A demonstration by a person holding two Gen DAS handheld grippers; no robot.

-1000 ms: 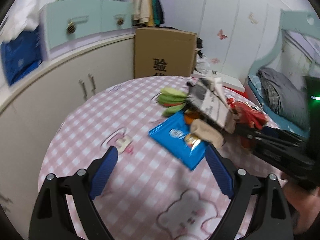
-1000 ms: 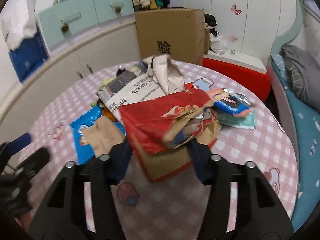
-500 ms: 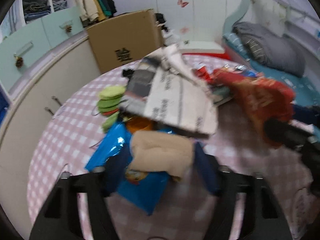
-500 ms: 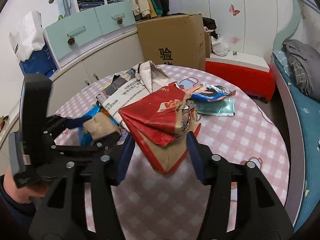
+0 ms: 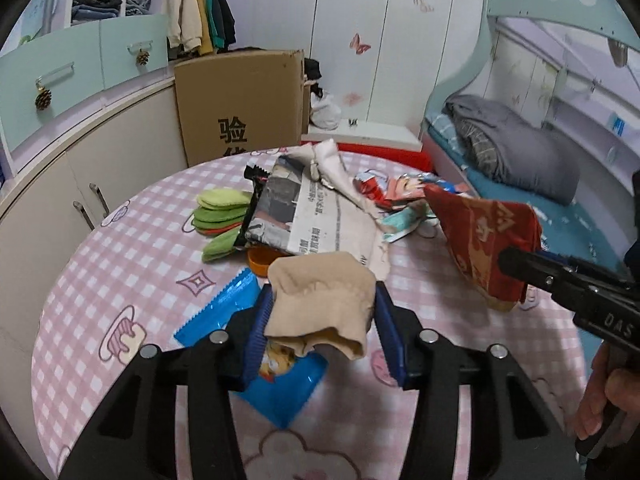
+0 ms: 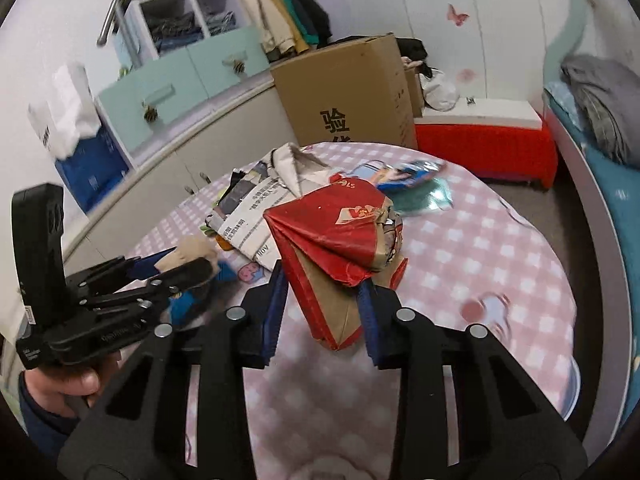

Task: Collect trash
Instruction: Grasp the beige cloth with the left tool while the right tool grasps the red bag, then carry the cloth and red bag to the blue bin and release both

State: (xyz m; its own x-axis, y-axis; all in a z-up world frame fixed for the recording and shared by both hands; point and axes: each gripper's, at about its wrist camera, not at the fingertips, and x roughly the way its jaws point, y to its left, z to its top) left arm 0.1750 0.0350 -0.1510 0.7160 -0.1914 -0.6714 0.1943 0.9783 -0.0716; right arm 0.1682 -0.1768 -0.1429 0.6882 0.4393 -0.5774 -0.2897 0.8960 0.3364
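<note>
Trash lies heaped on the far half of your round surface [image 5: 132, 280], under its pink checked cloth. Going left to right in the left wrist view: a stack of green pads [image 5: 219, 210] sits far left, then a folded newspaper [image 5: 320, 220] with small print too fine to read, a cream cloth [image 5: 328, 164] draped over its far edge, and colourful foil wrappers [image 5: 400, 188] behind it on the right. An orange lid [image 5: 260, 261] peeks out from under the newspaper's near edge.

Your left gripper [image 5: 320, 320] has just been closing, and its blue fingers [image 5: 260, 320] now pinch a beige crumpled cloth [image 5: 320, 300] between them, just above a blue snack packet [image 5: 280, 384] that lies flat on the cloth; its printed picture shows, but no wording you could read.

Your right gripper [image 6: 320, 312] has also been closing; its fingers [image 6: 276, 312] clamp the lower end of a red-and-brown paper bag [image 6: 336, 240], folded and crumpled, with white lettering that cannot be made out. The bag hangs clear of the surface, to the right of the heap.

Beyond the surface stands a cardboard box [image 5: 240, 104] printed with the black character 验; what it holds is out of sight. On the right gripper's body you can read "DAS" in the left wrist view.
</note>
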